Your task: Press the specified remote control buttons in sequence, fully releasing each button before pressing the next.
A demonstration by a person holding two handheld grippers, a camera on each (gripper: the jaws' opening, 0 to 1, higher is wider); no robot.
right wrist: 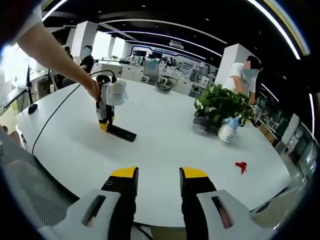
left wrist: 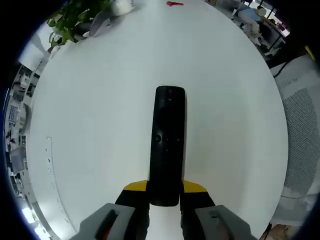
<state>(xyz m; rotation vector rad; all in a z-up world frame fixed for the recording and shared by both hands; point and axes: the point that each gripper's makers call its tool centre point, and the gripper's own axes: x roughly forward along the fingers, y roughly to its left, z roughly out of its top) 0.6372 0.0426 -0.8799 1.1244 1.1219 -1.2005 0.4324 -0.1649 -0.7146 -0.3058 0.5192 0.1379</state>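
Observation:
A long black remote control lies flat on the round white table, pointing away from me. My left gripper is shut on its near end, yellow-tipped jaws on either side. In the right gripper view the same remote rests on the table at mid-left, and a person's hand holds the left gripper down on its end. My right gripper hovers well back from it above the table's near edge, open, with nothing between its fingers.
A potted plant and a white bottle stand at the table's right side, with a small red object nearer the edge. A grey mesh chair sits beside the table. A black cable trails across the left.

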